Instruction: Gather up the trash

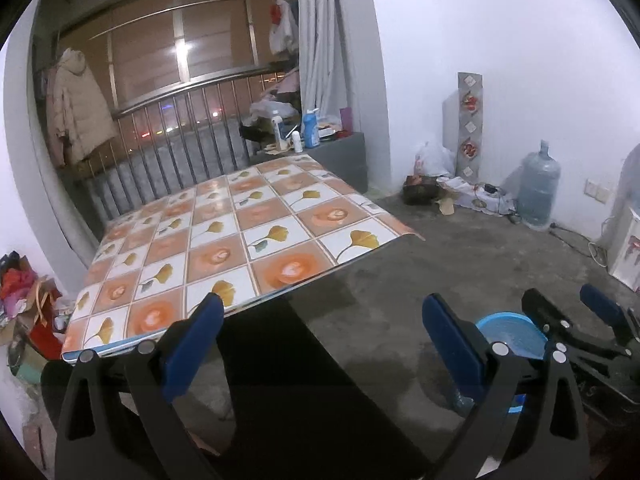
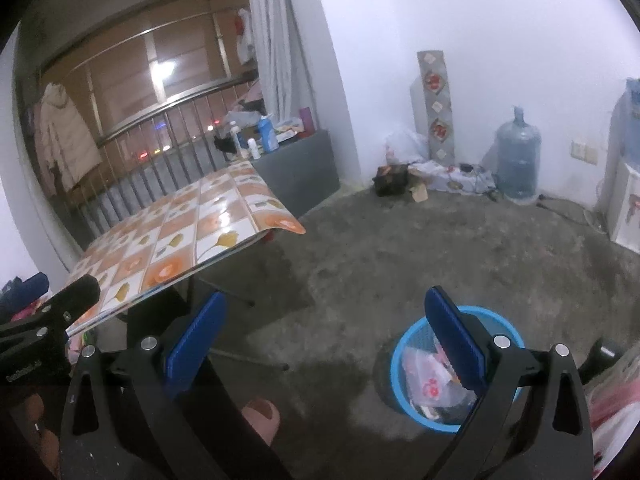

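Note:
A blue mesh trash basket stands on the concrete floor and holds plastic wrappers and bags. My right gripper is open and empty, held above the floor with its right finger over the basket's rim. My left gripper is open and empty, at the near edge of the table. The basket shows behind the left gripper's right finger. The right gripper appears at the right of the left wrist view. The left gripper shows at the left edge of the right wrist view.
The table has a glossy orange and white tiled cloth. A ledge with bottles stands behind it by a railing. A water jug, bags and clutter line the far wall. A foot in a pink slipper is on the floor below.

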Demonstrator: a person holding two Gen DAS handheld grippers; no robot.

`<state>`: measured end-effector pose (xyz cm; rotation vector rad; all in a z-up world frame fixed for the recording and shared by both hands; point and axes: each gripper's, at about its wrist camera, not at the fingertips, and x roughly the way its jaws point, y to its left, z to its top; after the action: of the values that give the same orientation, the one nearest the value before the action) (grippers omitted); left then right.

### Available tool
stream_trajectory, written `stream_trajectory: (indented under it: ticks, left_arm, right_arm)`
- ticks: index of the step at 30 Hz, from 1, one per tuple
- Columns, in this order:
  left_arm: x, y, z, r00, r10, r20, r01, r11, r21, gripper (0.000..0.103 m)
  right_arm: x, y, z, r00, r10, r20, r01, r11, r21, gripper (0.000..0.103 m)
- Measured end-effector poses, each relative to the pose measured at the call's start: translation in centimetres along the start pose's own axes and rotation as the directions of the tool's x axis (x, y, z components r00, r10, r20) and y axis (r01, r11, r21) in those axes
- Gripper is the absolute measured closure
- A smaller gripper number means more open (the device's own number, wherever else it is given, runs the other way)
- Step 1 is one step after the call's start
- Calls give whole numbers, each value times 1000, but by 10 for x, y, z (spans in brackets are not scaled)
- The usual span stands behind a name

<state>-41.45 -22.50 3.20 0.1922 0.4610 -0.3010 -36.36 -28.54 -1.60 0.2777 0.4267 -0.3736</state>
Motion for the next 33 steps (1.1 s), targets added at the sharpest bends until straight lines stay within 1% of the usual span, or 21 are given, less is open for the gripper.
stream_trajectory:
  ticks: [2,6,9,14,23,27,33]
  left_arm:
    - [-1,0,-1,1000,-24,2,24,1000,-2,5]
    - [-4,-5,0,1000,-10,17,10,1000,17,5]
    - [-7,-7,0,999,-41,27,40,999,20,5]
    - [-6,-7,0,998,-57,18,57,998,14,5]
    - [-9,-4,0,997,-72,30,72,997,1,5]
    - [-9,-1,1,995,-94,33,94,995,-15,5]
    - [-8,0,1,996,-88,29,88,996,-26,5]
  right_arm:
    - [0,-1,1,1000,5,1,-5,1000,6,8]
    - [-1,0,1,1000,3,11,-3,1000,-3,8]
    - [-1,2,2,1000,6,13,-6,1000,-14,8]
    - [0,3,2,1000,6,17,-5,1000,-28,8]
    - [4,2,2,1000,7,-1,-7,1000,-30,8]
    - [8,1,-1,1000,6,-22,-7,1000,-29,8]
    - [10,-1,-3,999,-10,-31,9,1000,-21,8]
